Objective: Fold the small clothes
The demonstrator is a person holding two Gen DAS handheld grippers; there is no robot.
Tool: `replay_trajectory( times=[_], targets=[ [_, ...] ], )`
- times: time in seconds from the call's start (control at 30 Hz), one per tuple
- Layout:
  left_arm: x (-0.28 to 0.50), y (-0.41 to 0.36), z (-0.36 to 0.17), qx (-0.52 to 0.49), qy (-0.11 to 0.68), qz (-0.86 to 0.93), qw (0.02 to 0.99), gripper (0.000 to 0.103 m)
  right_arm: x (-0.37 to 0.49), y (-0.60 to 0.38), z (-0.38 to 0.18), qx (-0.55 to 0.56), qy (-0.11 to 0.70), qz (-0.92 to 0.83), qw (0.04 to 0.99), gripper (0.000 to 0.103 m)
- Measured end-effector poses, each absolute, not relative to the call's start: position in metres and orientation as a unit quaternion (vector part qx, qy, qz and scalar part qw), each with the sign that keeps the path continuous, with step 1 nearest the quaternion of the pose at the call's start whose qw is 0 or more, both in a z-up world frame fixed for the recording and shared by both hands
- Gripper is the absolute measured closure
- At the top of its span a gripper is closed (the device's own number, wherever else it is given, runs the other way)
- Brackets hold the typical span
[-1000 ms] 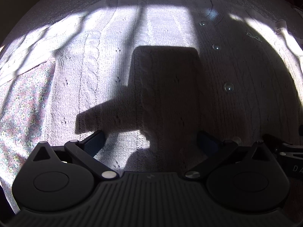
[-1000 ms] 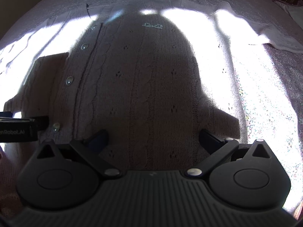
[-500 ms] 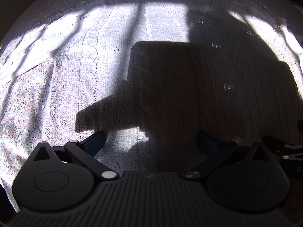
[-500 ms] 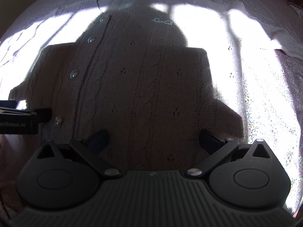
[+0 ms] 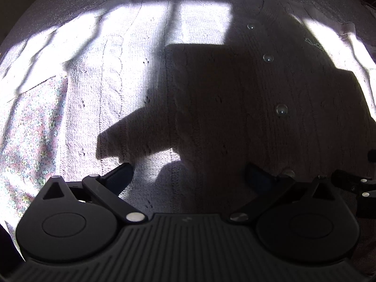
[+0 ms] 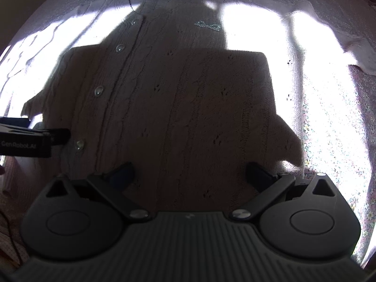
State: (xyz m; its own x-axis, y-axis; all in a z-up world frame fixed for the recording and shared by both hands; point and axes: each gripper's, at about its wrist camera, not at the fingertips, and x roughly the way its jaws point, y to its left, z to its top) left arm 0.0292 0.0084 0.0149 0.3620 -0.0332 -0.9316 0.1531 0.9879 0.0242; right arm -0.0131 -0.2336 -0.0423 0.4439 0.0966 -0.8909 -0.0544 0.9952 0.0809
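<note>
Here both tools hang over the cardigan (image 5: 211, 122), pointing down at it side by side: left tool (image 5: 188, 176) and right tool (image 6: 189, 174) each have jaws spread wide, holding nothing. The cable-knit cardigan lies flat, buttoned (image 6: 99, 91), on a floral sheet (image 5: 30, 136).

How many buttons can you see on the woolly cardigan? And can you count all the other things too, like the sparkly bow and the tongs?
Knitted cardigan: 1
Buttons: 4
Sparkly bow: 1
Flowery sheet: 1
Tongs: 2, the left tongs and the right tongs, both open
Total: 9
</note>
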Motion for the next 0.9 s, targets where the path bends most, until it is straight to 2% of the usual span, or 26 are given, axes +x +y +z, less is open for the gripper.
replay_trajectory(
  times=[0.17,0.37,0.6,0.9],
  targets=[
    [0.030,0.014,0.030,0.008,0.568,-0.078,0.819,0.000,-0.014,-0.255,-0.019,0.024,0.500,0.025,0.866,0.000],
    [0.037,0.004,0.039,0.016,0.563,-0.068,0.823,0.000,-0.008,-0.310,0.002,0.043,0.476,-0.023,0.878,0.000],
    [0.041,-0.016,0.044,0.036,0.564,-0.065,0.822,0.000,0.023,-0.382,-0.002,0.080,0.472,-0.091,0.873,0.000],
    [0.043,-0.030,0.039,0.063,0.577,-0.046,0.813,0.000,0.079,-0.479,-0.017,0.077,0.471,-0.172,0.862,0.000]
  ],
)
